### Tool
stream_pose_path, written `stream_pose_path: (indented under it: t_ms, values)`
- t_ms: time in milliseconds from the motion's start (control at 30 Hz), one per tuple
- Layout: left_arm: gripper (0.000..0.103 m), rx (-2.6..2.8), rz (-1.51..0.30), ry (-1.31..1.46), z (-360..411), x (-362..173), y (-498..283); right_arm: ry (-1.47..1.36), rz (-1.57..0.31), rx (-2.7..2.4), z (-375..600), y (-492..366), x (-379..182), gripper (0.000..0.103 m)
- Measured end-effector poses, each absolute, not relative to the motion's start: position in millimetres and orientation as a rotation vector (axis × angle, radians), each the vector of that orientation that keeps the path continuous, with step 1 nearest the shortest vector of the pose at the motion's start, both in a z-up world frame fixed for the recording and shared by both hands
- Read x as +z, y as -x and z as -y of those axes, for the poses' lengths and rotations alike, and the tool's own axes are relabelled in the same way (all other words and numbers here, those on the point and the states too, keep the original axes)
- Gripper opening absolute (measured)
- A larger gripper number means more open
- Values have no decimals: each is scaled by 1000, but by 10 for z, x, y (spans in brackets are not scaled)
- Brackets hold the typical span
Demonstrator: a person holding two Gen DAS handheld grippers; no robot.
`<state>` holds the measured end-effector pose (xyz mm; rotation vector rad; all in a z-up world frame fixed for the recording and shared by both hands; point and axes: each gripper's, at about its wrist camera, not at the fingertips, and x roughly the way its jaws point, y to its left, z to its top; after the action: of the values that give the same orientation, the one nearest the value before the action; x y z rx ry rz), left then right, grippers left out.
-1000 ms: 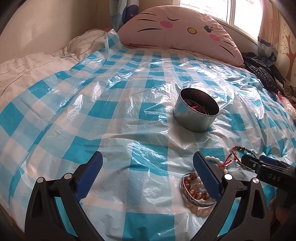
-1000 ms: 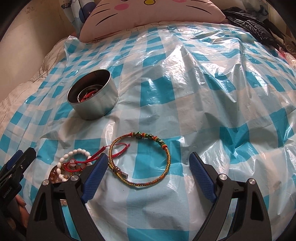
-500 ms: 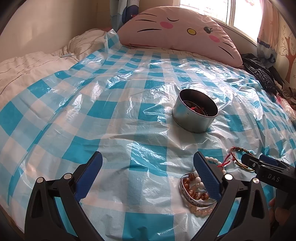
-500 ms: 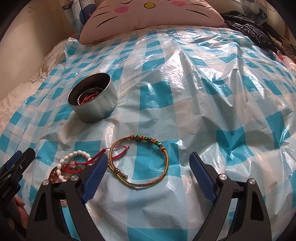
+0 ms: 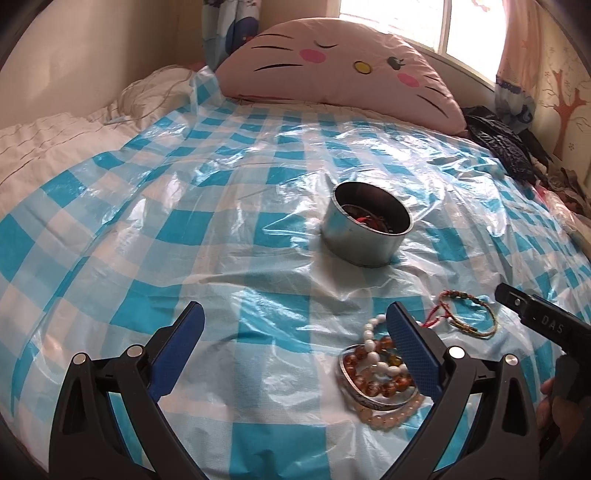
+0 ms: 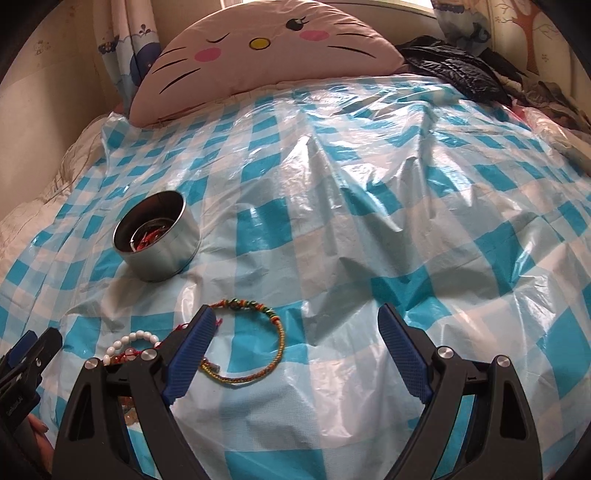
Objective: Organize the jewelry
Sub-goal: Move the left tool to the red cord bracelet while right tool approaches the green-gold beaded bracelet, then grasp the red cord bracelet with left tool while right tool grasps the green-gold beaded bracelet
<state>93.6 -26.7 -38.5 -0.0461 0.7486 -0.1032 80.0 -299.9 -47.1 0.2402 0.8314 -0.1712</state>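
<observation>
A round metal tin (image 5: 365, 229) (image 6: 157, 240) stands on the blue-and-white checked plastic sheet (image 5: 221, 229), with red cord jewelry inside. A braided multicolour cord bracelet (image 6: 255, 343) (image 5: 467, 314) lies flat in front of it. Further left a white bead bracelet (image 6: 129, 341) (image 5: 373, 350), amber bead bracelets (image 5: 380, 384) and a silver bangle (image 5: 369, 400) lie piled together. My left gripper (image 5: 295, 349) is open and empty; its right finger covers part of the pile. My right gripper (image 6: 295, 347) is open and empty above the sheet, its left finger over the cord bracelet's left edge.
A large pink cat-face pillow (image 5: 332, 70) (image 6: 258, 55) lies at the head of the bed. Dark clothing (image 5: 506, 147) (image 6: 461, 70) is heaped at the far right. White bedding (image 5: 55, 144) borders the sheet on the left. A window (image 5: 417, 22) is behind the pillow.
My right gripper has lifted and tilted, so the tin and bracelets sit lower and further left in its view. The left gripper shifted only slightly. Both stay open.
</observation>
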Motion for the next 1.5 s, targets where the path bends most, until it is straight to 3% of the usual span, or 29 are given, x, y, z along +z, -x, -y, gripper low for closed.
stream_pose_path:
  t_ms: [333, 433, 533, 600, 700, 733, 1033, 1333, 1433, 1500]
  values:
    - [95, -375, -702, -351, 1245, -489, -895, -395, -826, -162, 3249, -756, -533, 87]
    - [85, -421, -750, -375, 1345, -560, -990, -429, -831, -149, 3293, -758, -568, 87]
    - [63, -457, -803, -353, 1377, -602, -1115, -453, -839, -139, 3317, -765, -604, 87]
    - [32, -480, -865, -344, 1406, -674, -1225, -459, -837, -136, 3323, -764, -606, 87]
    - [8, -520, -921, -377, 1465, -800, -1283, -461, -838, -133, 3326, -764, -608, 87]
    - [4, -524, -916, -368, 1451, -787, -1279, -459, -838, -133, 3323, -764, -607, 87]
    - [3, -341, -833, 76, 284, -417, -1366, -235, -927, -19, 2843, -963, -637, 88]
    - [4, -217, -916, 308, -405, -715, -1464, -119, -1015, 81, 2528, -1110, -815, 87]
    - [4, -211, -922, 301, -392, -742, -1468, -107, -1000, 98, 2491, -1105, -783, 69]
    - [4, -207, -922, 289, -365, -741, -1448, -118, -989, 101, 2505, -1094, -765, 50]
